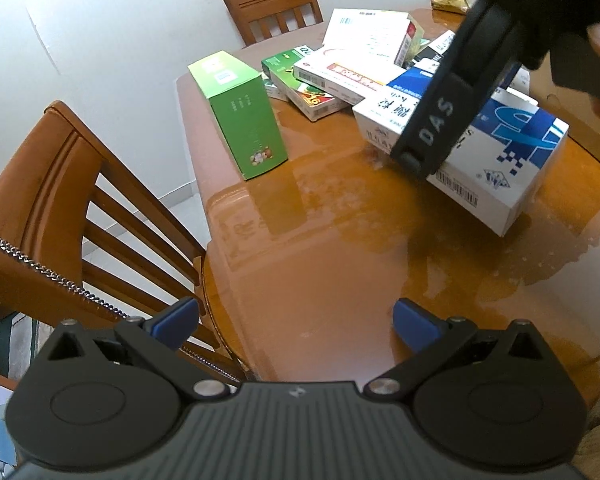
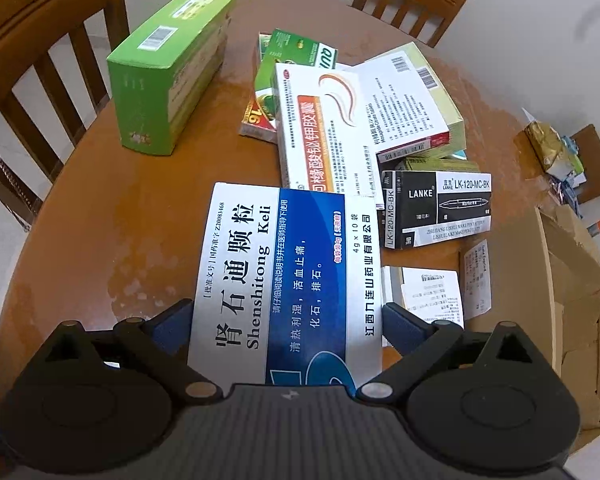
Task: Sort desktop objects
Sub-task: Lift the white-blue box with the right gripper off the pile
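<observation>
My right claw (image 2: pixel 288 320) is clamped on the blue and white box (image 2: pixel 284 276), one blue pad on each long side, the box sticking forward over the table (image 2: pixel 100 220). From the left camera I see that same box (image 1: pixel 500 148) with one end tipped up off the wood and the right claw's black body across its top. My left claw (image 1: pixel 296 320) hangs over bare tabletop, pads wide apart and holding nothing.

Just past the held box lies the pile: a white and orange box (image 2: pixel 320 128) on top, a small green box (image 2: pixel 296 52) behind it, a black pen box (image 2: pixel 440 208) to the right. A tall green box (image 2: pixel 168 72) stands alone, well apart on the left.

Only the right camera shows the open cardboard carton (image 2: pixel 572 280) at the table's right edge; what's inside it I can't make out. Only the left camera shows the chair (image 1: pixel 60 208) beside me with a chain draped on it. The boxes under the pile are mostly covered.
</observation>
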The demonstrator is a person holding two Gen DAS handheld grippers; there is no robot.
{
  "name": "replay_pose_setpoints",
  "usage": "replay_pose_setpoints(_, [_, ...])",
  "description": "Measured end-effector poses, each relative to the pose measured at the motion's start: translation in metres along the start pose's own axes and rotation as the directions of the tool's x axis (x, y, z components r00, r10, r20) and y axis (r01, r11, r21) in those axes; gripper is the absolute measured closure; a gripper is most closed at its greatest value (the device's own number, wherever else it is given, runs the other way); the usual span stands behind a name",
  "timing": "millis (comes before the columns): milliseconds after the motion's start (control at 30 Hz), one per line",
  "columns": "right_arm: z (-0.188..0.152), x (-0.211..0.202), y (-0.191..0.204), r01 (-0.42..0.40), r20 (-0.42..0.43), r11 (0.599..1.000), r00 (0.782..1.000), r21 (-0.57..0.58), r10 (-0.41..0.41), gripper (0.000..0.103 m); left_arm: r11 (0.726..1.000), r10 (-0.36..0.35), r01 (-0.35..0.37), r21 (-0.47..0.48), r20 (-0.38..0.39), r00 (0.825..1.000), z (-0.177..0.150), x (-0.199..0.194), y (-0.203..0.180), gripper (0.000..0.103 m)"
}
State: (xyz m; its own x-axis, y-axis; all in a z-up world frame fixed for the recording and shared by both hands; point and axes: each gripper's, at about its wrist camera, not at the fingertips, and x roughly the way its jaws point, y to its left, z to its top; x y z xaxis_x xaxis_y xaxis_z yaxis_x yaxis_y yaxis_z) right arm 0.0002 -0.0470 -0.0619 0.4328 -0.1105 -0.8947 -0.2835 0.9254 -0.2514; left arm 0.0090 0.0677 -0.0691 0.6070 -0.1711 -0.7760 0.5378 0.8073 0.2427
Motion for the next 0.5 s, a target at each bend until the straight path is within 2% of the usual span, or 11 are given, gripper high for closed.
replay_pose_setpoints(367, [-0.002, -0.005, -0.026, -0.132, -0.005, 0.984, 0.991, 0.121, 0.133, 0.003, 1.0, 0.0, 0.0, 0.002, 0.007, 1.0, 0.005, -0.001, -0.007, 0.0])
replay_pose_setpoints(500, [-0.009, -0.01, -0.035, -0.147, -0.003, 0.978, 0.989, 0.151, 0.149, 0.003, 1.0, -0.027, 0.026, 0.003, 0.017, 1.0, 0.008, 0.0, -0.015, 0.0])
